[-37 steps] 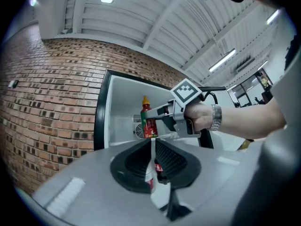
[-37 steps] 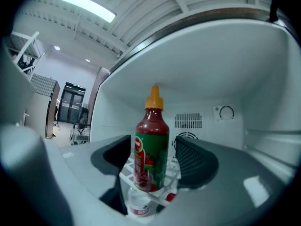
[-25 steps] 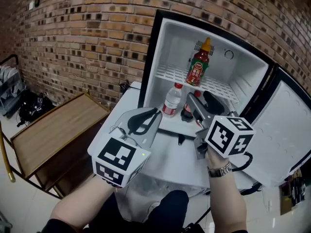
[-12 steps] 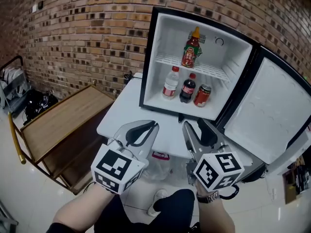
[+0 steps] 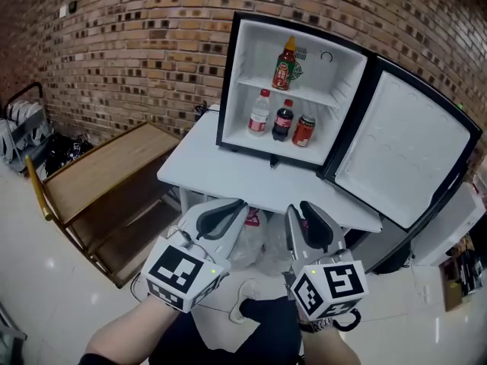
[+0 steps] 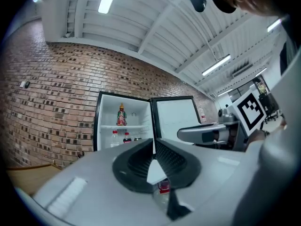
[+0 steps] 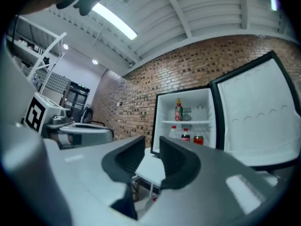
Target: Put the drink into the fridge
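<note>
Three drinks, a water bottle point(image 5: 259, 113), a cola point(image 5: 282, 120) and a can point(image 5: 303, 131), stand on the lower shelf of the fridge point(image 5: 338, 78) in the head view, so I judge the placing done; next I'd reach far right to swing the door point(image 5: 403, 150) shut. My left gripper point(image 5: 237, 204) and right gripper point(image 5: 299, 210) hover near me, level, pointing at the fridge. The left gripper view shows its jaws meeting at the tips, empty. The right gripper view shows its jaws closing, narrow, nothing between.
</note>
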`<state>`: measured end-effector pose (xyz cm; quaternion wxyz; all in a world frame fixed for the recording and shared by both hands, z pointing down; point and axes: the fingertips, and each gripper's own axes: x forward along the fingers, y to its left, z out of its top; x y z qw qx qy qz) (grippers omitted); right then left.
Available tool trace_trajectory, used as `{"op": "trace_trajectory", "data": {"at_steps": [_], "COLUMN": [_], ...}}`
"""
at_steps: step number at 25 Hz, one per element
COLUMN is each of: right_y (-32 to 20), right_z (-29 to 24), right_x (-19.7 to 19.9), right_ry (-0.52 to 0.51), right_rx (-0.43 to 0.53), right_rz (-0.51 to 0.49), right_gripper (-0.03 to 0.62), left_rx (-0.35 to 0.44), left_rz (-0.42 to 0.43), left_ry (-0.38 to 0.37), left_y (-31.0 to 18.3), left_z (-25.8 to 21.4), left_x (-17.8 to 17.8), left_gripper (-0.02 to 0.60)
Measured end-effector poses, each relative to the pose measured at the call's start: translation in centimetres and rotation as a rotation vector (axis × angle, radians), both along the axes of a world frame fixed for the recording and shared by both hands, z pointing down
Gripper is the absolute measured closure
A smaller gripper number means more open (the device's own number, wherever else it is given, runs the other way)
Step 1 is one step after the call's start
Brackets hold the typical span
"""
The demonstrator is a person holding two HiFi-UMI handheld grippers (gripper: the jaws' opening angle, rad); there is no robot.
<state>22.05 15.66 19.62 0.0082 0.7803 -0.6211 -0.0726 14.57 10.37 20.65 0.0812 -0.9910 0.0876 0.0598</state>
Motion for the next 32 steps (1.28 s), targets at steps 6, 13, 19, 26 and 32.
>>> {"op": "trace_trajectory", "data": {"at_steps": [6,13,19,26,32], "right_y": [4.3,7.3,8.7,9.7,9.5], "right_z": [0.5,1.5,2.4,2.3,2.8], "right_x": [-1.7,-3.2,-3.7,-4.0,-3.6], "right_ry": [0.002,0.019,0.021,0.032,0.025], "right_rx": [0.02,0.021,0.008,0.011,0.006], "right_rz": [0.005,0.003,0.011,0.015,0.016], "right_gripper": [0.574,0.594,0.594,0.594,0.594], "left_rx": [-0.018,0.013,0.019,0.017,-0.007], "left_rz": [0.006,0.016,0.021,0.028,0.027], "left_ry": [0.015,0.006,-0.002,0.002,0.015], "left_y": [4.5,7.7,8.9,9.7,9.9], "left_z": [-0.3,0.3,0.9,0.7,0.5], "left_x": [-1.5,-2.2,-2.3,-2.3,-2.0], "left_gripper": [0.565,0.565,0.565,0.565,0.565]}}
